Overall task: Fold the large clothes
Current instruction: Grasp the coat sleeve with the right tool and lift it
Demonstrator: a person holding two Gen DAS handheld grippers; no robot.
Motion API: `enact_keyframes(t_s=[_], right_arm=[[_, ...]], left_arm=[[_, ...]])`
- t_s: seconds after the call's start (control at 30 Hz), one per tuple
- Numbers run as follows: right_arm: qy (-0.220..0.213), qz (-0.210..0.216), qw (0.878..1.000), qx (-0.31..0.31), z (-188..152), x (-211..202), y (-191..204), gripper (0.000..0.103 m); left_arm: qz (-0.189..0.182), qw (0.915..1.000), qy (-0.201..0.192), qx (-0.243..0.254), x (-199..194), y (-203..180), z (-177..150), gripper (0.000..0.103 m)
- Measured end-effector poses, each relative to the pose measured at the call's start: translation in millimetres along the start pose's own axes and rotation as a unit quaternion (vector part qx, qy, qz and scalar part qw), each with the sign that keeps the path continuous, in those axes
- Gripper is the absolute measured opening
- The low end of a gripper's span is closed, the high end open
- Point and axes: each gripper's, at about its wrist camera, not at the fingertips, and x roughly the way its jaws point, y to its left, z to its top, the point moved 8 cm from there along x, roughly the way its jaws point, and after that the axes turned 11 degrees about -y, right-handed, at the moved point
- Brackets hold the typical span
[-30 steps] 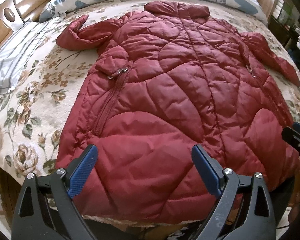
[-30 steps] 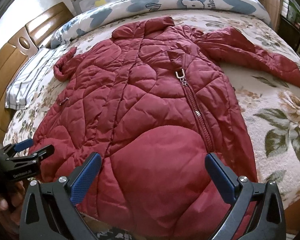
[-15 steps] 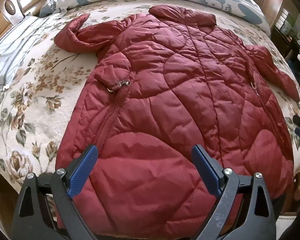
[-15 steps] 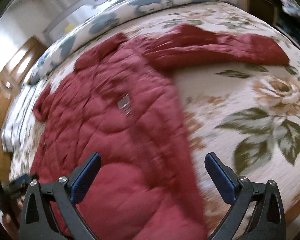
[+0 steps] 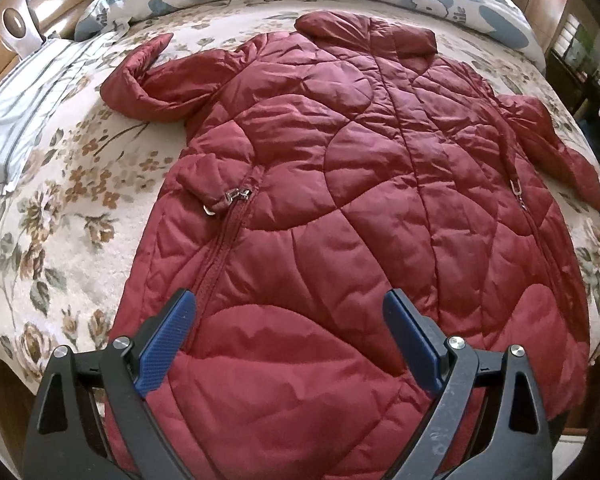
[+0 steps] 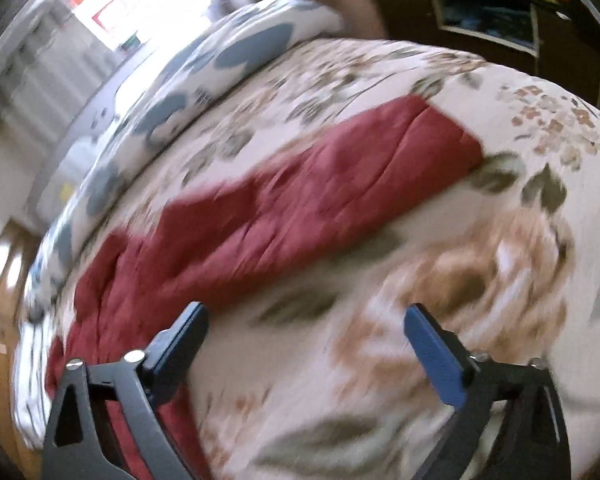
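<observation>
Left wrist view: red quilted coat (image 5: 340,208) spread flat across the floral bed (image 5: 60,208), hem at the near edge, wooden headboard (image 5: 40,0) off left, left tongs (image 5: 288,344) spread above the hem, pinching nothing. Right wrist view, blurry: right tongs (image 6: 306,344) spread but just been narrowing, nothing between them, over bare bedspread beside the coat's sleeve (image 6: 300,204).

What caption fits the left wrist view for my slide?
Open left claw above the hem of a red quilted coat spread flat on a floral bedspread.
</observation>
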Motion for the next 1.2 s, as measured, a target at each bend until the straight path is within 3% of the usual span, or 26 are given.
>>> enact_keyframes(t_s=[0.07,0.23,0.4,0.47,0.5,0.53,0.7,0.9,1.07,1.2], right_arm=[[-0.011,-0.006,0.999,0.029,16,14,-19,0.088],[-0.008,-0.024,0.992,0.121,32,49,-70,0.059],[-0.027,-0.018,0.991,0.131,46,64,-77,0.046],[-0.033,-0.011,0.991,0.129,53,70,-76,0.034],[-0.034,-0.011,0.991,0.127,54,72,-75,0.018],[-0.035,-0.005,0.991,0.126,56,73,-73,0.013],[-0.055,0.032,0.994,0.084,62,58,-40,0.008],[-0.061,0.104,0.993,0.008,57,27,38,0.007],[-0.047,0.168,0.984,-0.036,37,10,111,0.007],[-0.02,0.212,0.974,-0.072,11,6,172,0.007]], left_arm=[[0.006,1.0,0.005,0.001,3,1,0,0.096],[0.018,0.9997,0.015,-0.001,10,7,-1,0.096],[0.022,0.9996,0.018,0.005,14,6,-1,0.096],[0.019,0.9997,0.017,0.006,14,4,-1,0.096],[0.018,0.9997,0.017,0.008,14,3,-2,0.096],[0.017,0.9997,0.017,0.009,13,2,-2,0.096],[0.003,0.9999,0.012,0.007,12,-2,3,0.096],[-0.002,1.0,-0.001,0.0,16,0,12,0.096],[-0.008,0.9999,0.0,-0.013,22,6,14,0.096],[-0.036,0.9985,0.016,-0.038,27,12,14,0.096]])
